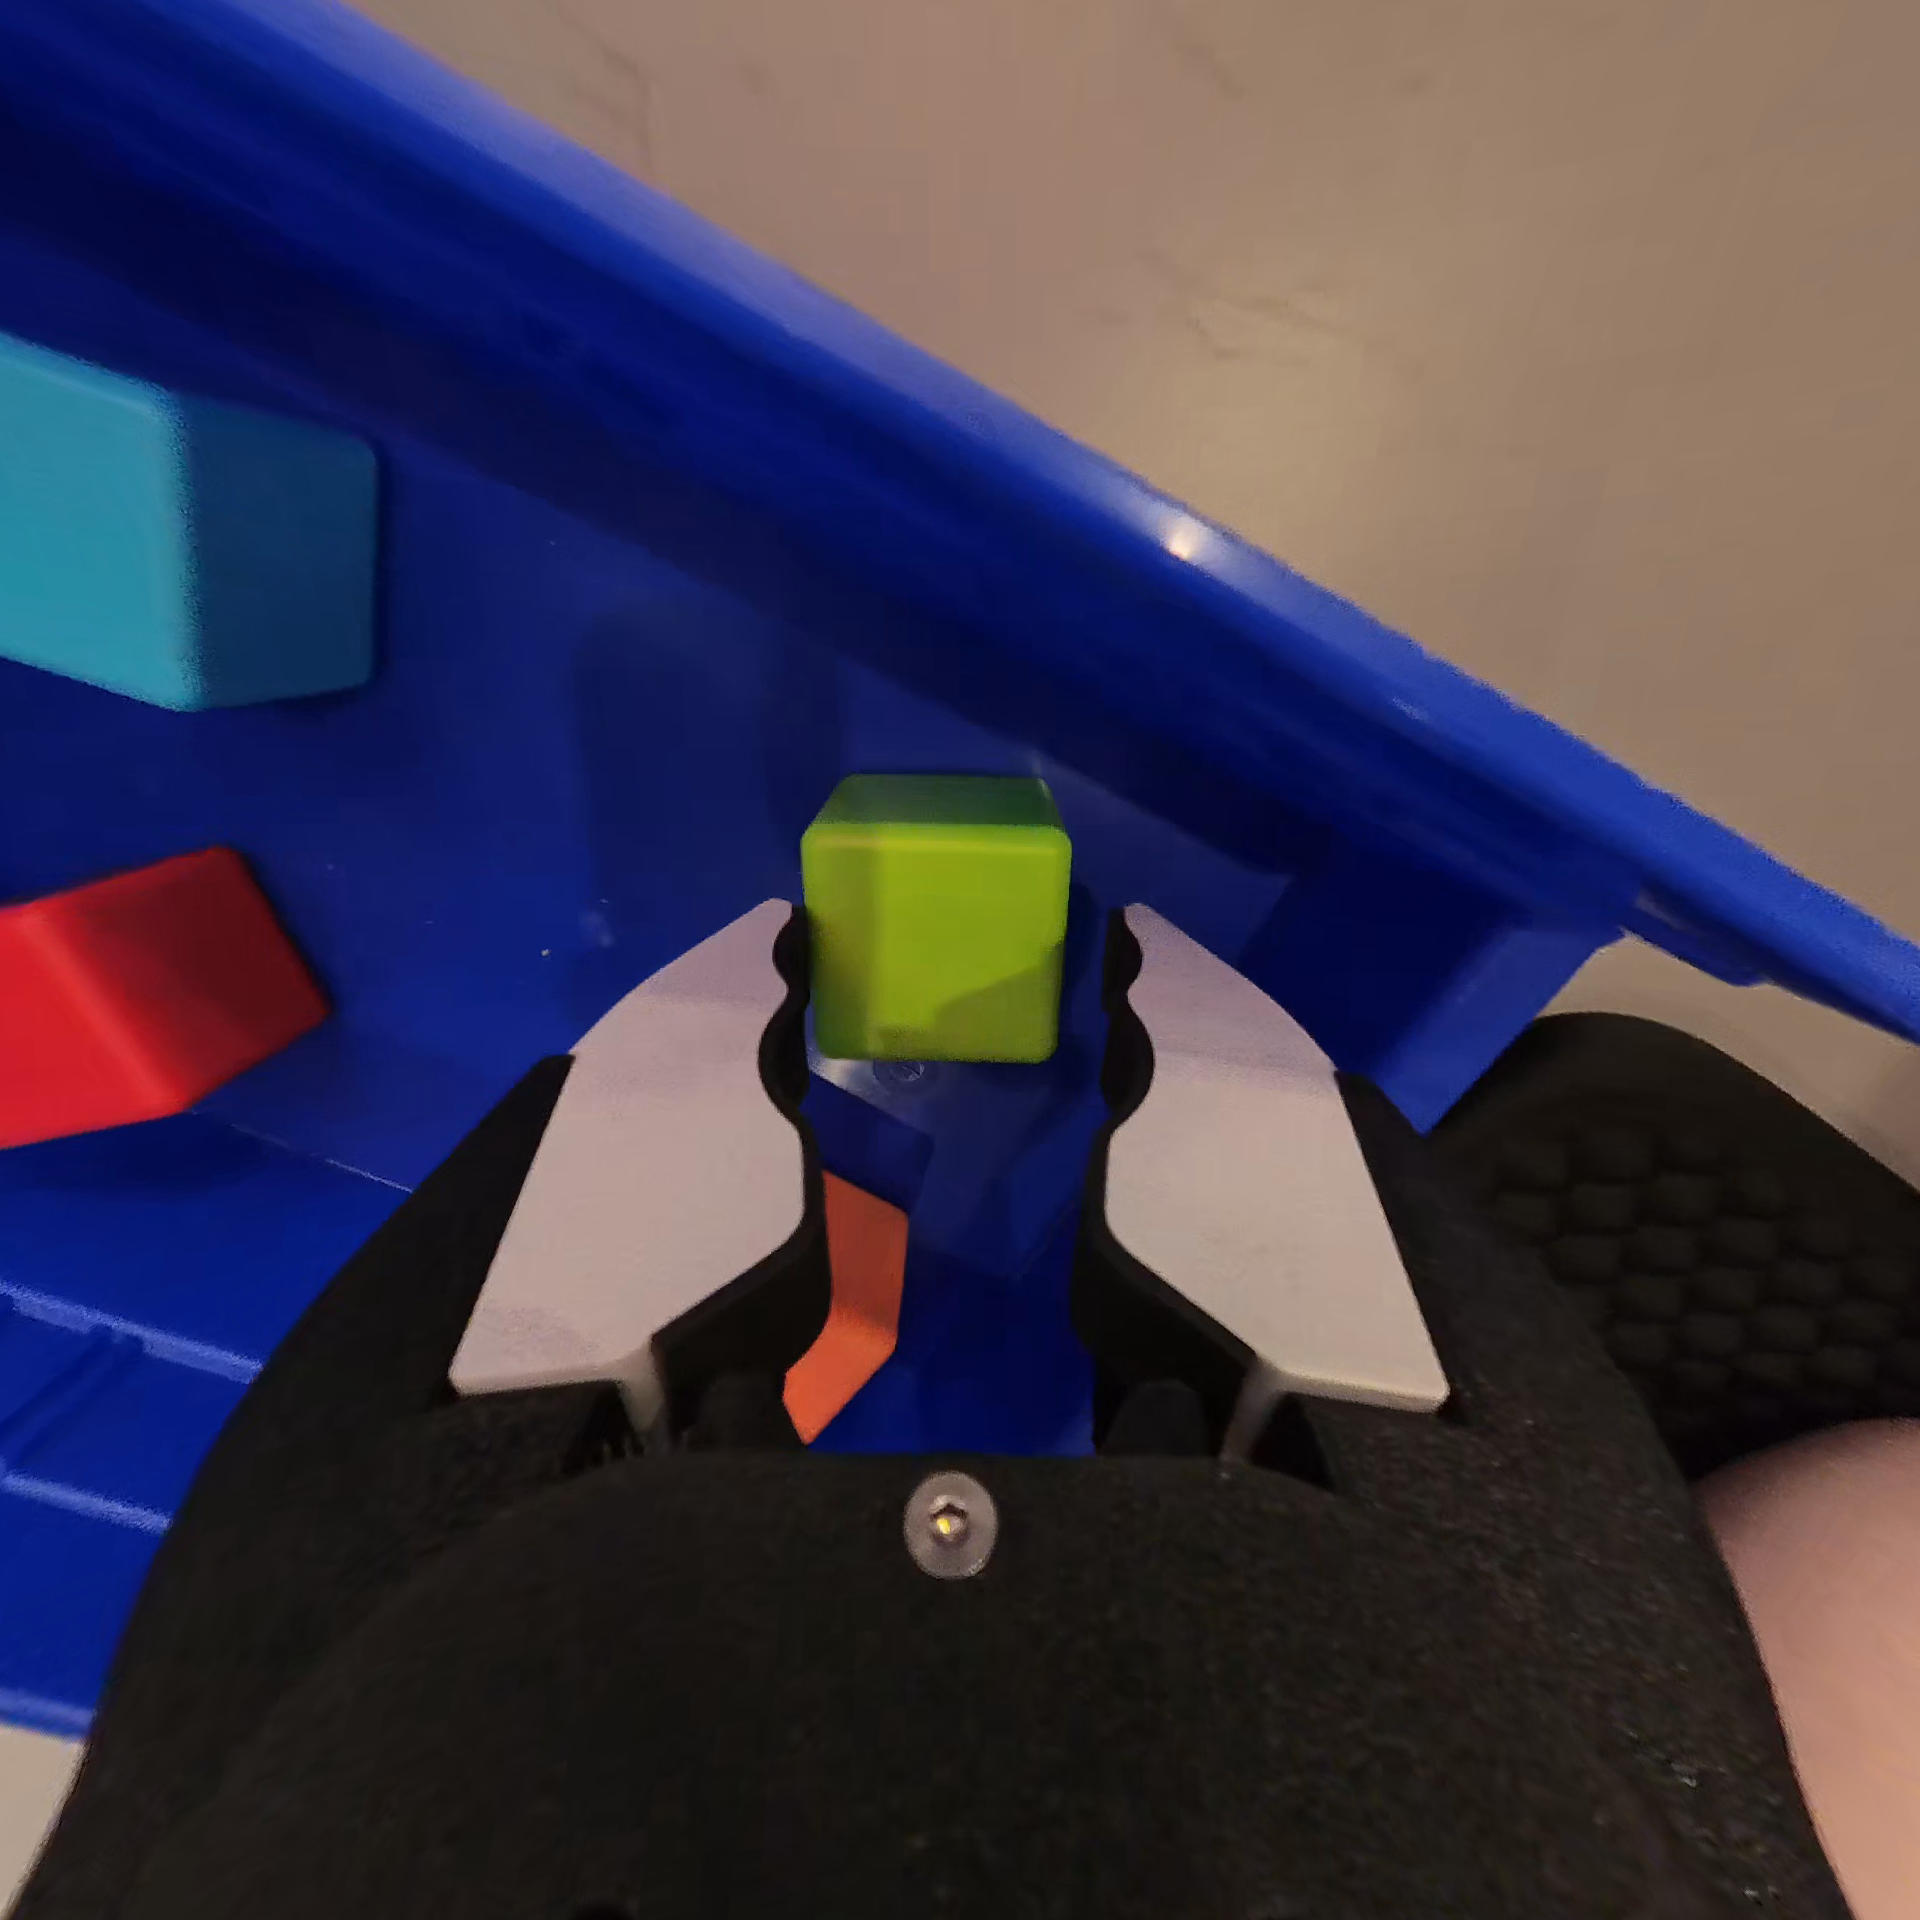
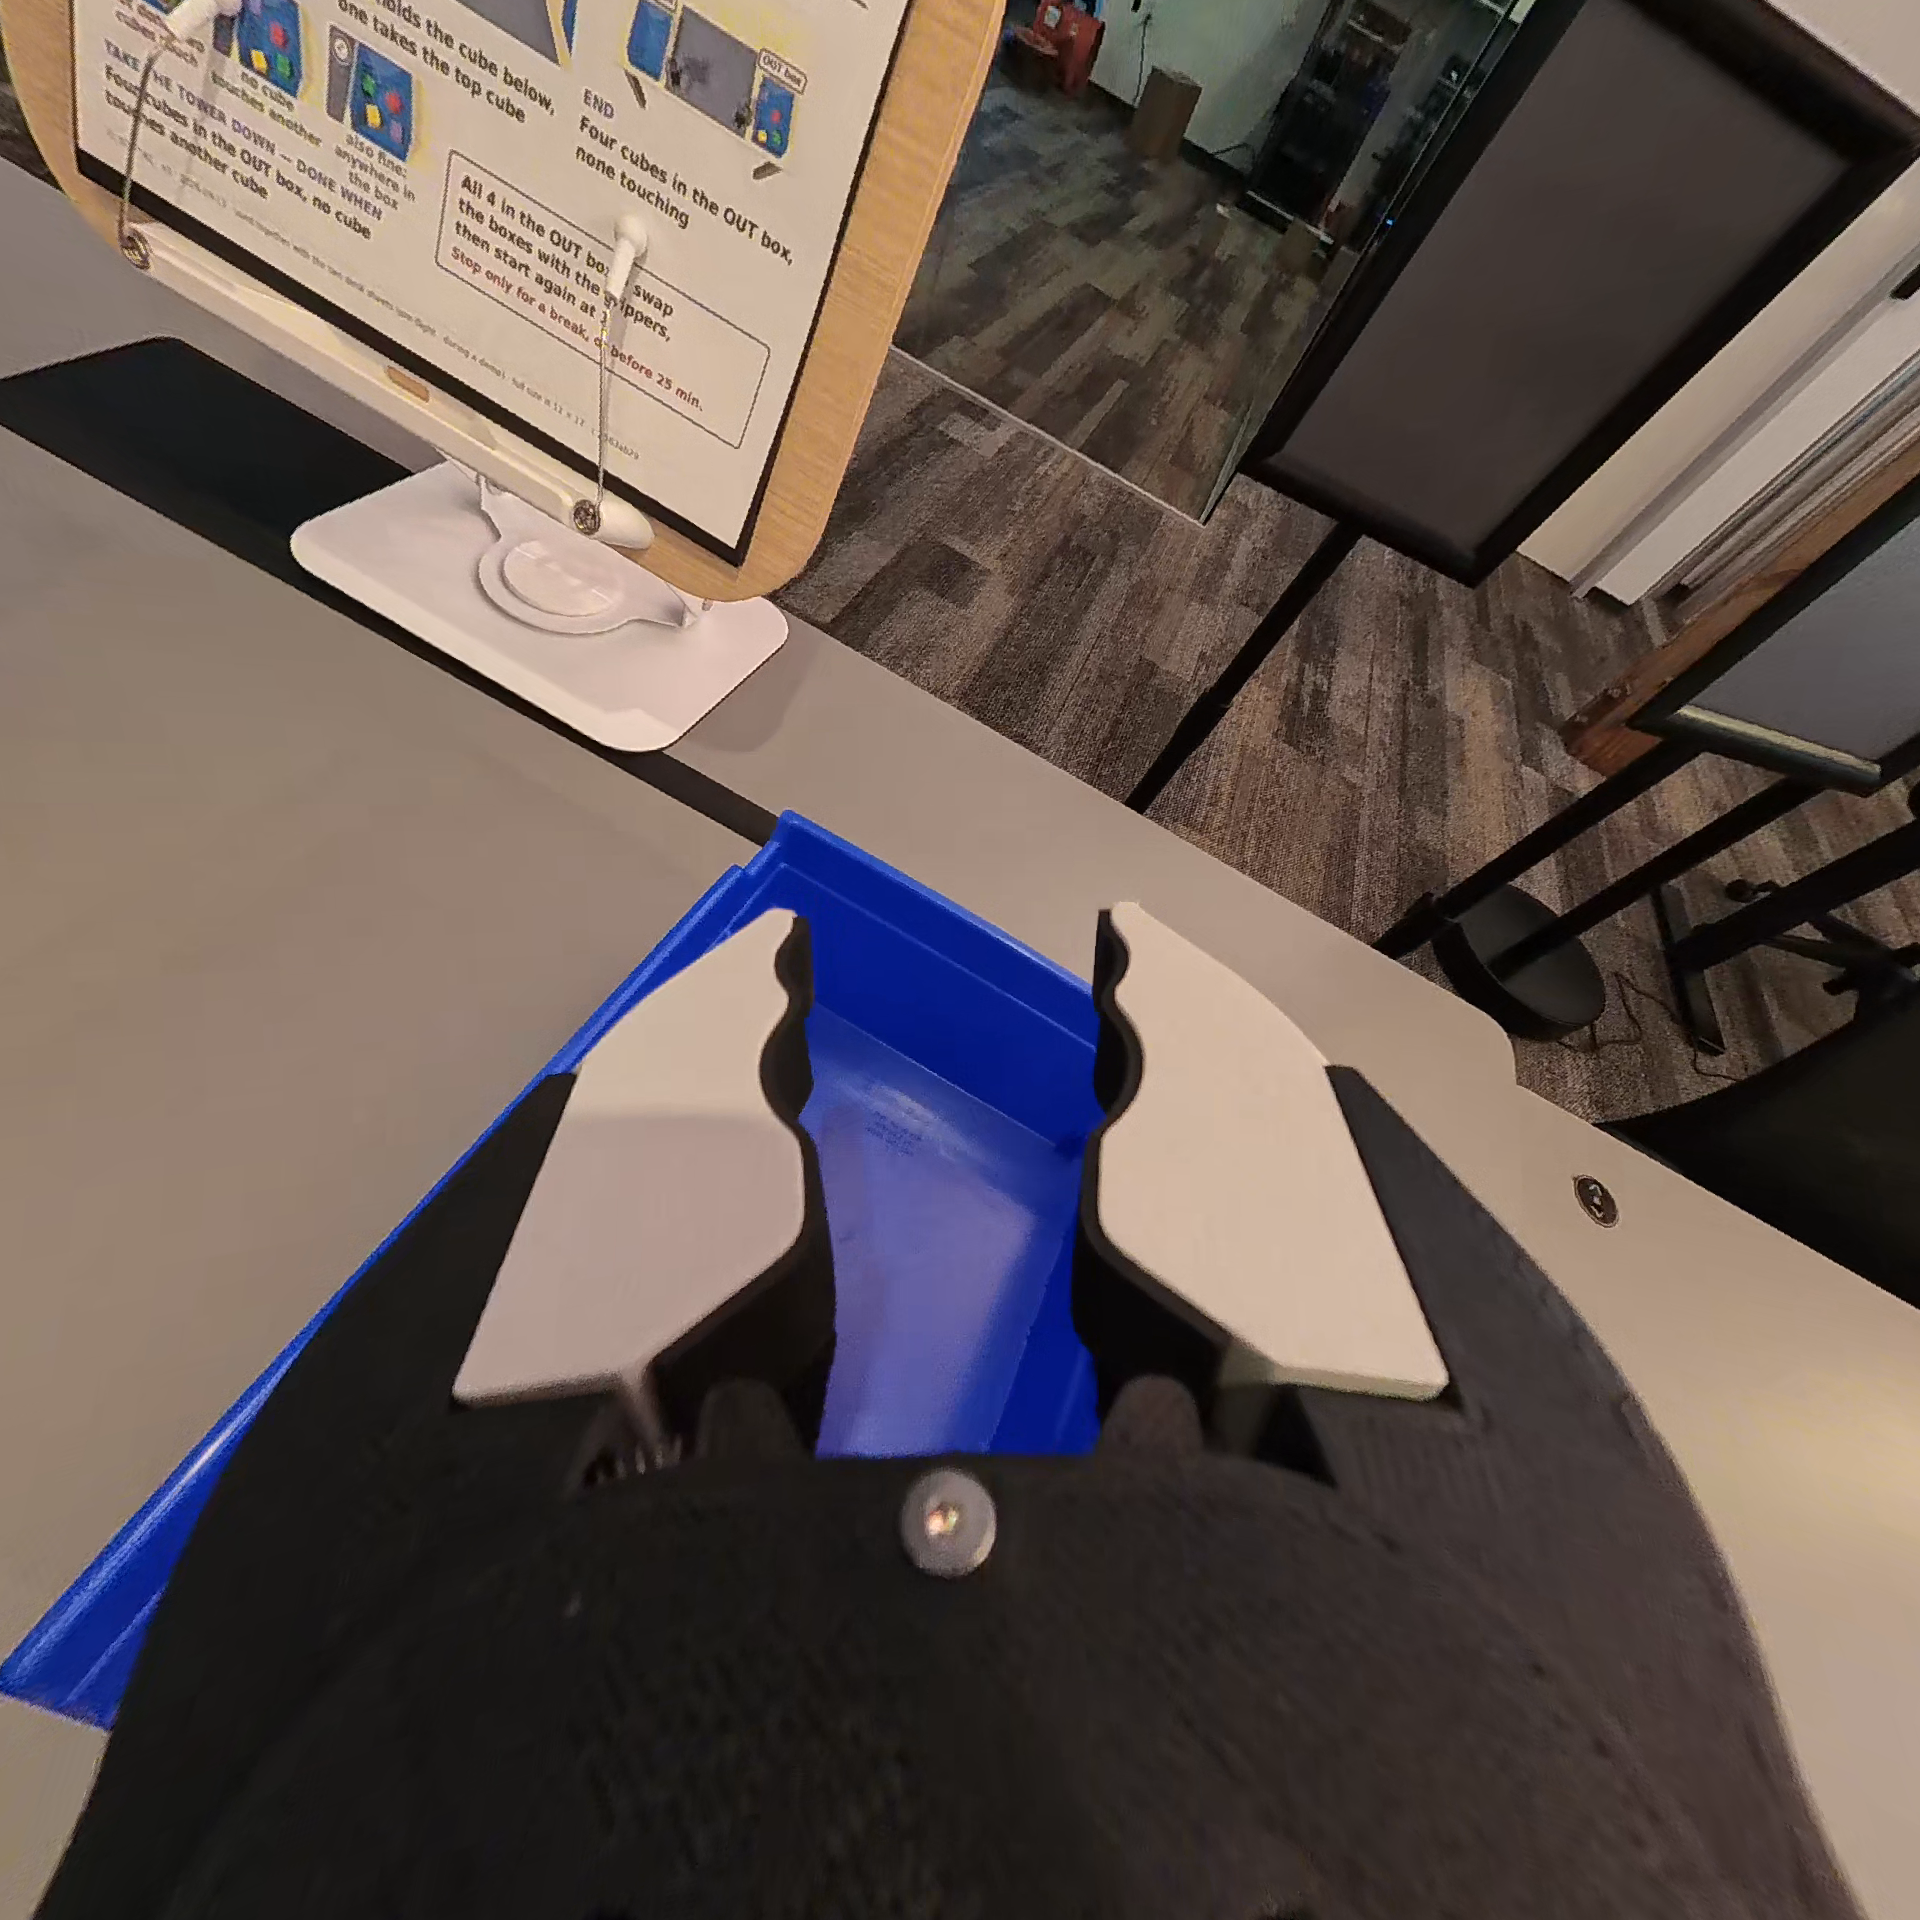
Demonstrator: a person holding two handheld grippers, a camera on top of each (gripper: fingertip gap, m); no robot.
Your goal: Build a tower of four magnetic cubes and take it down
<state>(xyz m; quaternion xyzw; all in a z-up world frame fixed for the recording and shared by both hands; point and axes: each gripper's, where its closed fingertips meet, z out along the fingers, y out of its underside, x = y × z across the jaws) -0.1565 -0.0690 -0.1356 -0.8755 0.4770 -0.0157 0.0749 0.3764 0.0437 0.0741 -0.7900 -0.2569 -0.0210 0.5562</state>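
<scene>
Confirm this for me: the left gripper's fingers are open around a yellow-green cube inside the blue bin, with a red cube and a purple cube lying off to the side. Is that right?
Not quite. The cube beside the red cube is teal, not purple, as the left wrist view shows. The rest holds: the left gripper has its fingers open around the yellow-green cube inside the blue bin.

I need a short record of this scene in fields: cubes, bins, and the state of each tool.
green cube: between the open jaws of the left tool, right side apart
teal cube: in blue bin, upper left
red cube: same bin, left
orange cube: partly hidden behind the left tool
right tool: open, holds nothing, above second blue bin
</scene>
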